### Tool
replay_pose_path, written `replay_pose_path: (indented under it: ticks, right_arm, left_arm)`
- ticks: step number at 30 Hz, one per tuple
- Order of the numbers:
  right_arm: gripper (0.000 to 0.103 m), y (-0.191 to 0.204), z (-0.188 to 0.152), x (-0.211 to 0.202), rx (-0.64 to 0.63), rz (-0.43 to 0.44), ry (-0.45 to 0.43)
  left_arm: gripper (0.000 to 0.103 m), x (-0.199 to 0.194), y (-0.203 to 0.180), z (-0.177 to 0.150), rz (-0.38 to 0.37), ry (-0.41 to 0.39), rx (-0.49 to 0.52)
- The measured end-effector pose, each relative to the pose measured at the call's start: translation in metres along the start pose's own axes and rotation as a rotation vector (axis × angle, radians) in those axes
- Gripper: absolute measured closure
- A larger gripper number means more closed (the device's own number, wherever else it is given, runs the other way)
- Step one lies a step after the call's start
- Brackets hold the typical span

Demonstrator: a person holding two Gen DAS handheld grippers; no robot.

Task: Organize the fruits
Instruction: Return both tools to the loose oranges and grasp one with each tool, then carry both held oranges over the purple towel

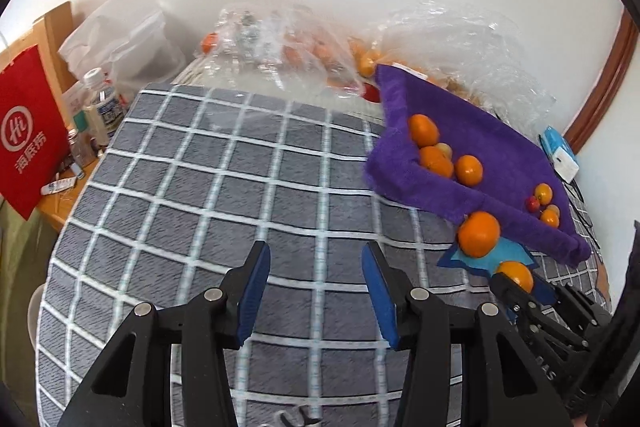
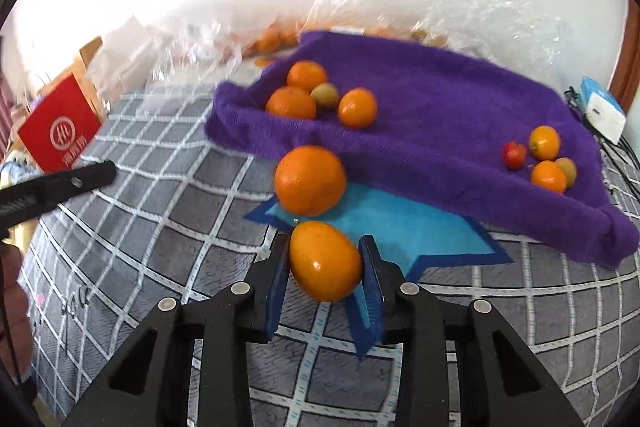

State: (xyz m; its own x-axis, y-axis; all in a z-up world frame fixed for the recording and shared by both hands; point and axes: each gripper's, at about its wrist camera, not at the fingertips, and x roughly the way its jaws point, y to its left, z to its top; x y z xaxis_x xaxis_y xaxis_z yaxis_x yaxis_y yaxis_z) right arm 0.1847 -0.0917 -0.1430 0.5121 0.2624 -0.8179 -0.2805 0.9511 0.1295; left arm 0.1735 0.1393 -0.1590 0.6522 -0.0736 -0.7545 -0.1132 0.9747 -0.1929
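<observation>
One smooth orange [image 2: 325, 261] sits clamped in the right tool [image 2: 325, 259], above the blue mat [image 2: 400, 223] near the purple towel [image 2: 440, 115]. Round, glossy, probably slippery: grip across its widest middle. Left tool [image 1: 316, 259] hangs apart, empty.

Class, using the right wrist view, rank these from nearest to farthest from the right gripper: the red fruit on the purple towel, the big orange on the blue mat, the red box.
1. Big orange, just ahead on the blue mat.
2. Red fruit, right, on the purple towel.
3. Red box, far left.

The right gripper holds a small orange.
</observation>
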Motion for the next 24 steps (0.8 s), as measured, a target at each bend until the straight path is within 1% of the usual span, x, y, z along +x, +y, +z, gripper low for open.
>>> replay_pose_path:
  ticks: [2,4,5,6,9,11,13,16,19,21,23,24]
  right_arm:
    - [0.069,-0.009,0.0,-0.011,-0.014,-0.003,-0.011]
    - [0.069,-0.019,-0.002,-0.019,-0.022,-0.042,-0.014]
    - [0.069,-0.028,-0.004,-0.023,-0.025,-0.07,-0.012]
    - [0.069,-0.035,-0.006,-0.026,-0.024,-0.086,-0.009]
    - [0.069,-0.062,-0.014,-0.035,-0.003,-0.133,0.002]
    - [0.069,-0.082,-0.018,-0.043,0.021,-0.161,0.008]
    - [0.069,-0.1,-0.023,-0.048,0.044,-0.191,0.012]
    - [0.069,-0.124,-0.03,-0.053,0.087,-0.218,0.015]
    - [0.069,-0.147,-0.037,-0.056,0.142,-0.232,0.026]
    - [0.069,-0.158,-0.041,-0.054,0.171,-0.237,0.042]
    - [0.069,-0.166,-0.041,-0.052,0.191,-0.244,0.054]
    - [0.069,-0.168,-0.041,-0.052,0.196,-0.242,0.056]
  left_arm:
    - [0.057,0.005,-0.017,0.002,-0.033,0.007,0.02]
    - [0.057,0.011,-0.036,0.003,-0.073,0.019,0.04]
    - [0.054,0.015,-0.048,0.003,-0.094,0.026,0.054]
    - [0.049,0.017,-0.058,0.003,-0.106,0.03,0.064]
    - [0.044,0.025,-0.088,0.003,-0.157,0.035,0.11]
    - [0.042,0.031,-0.105,0.002,-0.162,0.044,0.132]
    - [0.042,0.041,-0.12,0.001,-0.152,0.063,0.151]
    - [0.042,0.056,-0.132,0.0,-0.104,0.096,0.161]
    - [0.044,0.065,-0.137,0.002,-0.103,0.111,0.139]
    - [0.059,0.068,-0.139,0.003,-0.094,0.115,0.133]
    - [0.064,0.069,-0.141,0.003,-0.1,0.123,0.139]
    - [0.065,0.068,-0.141,0.003,-0.095,0.119,0.146]
